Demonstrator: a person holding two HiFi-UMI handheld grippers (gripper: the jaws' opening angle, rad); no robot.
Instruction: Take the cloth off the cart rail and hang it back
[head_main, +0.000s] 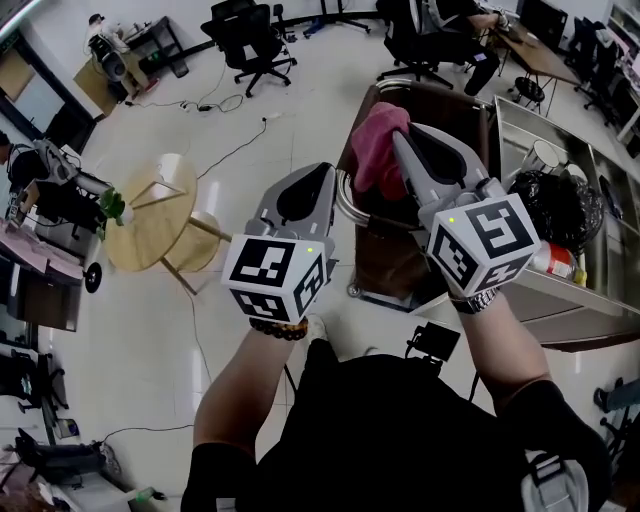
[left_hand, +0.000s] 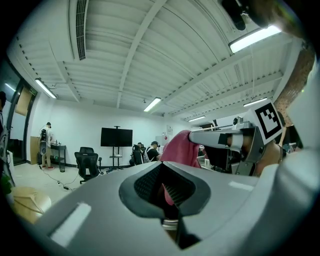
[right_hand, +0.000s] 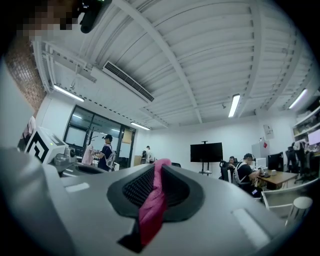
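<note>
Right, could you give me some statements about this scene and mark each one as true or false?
1. The right gripper is shut on the pink cloth. True.
2. The cloth lies on the floor. False: the right gripper holds it up beside the brown cart.
3. A round wooden table stands on the floor. True.
4. The office chair behind the table is white. False: it is black.
</note>
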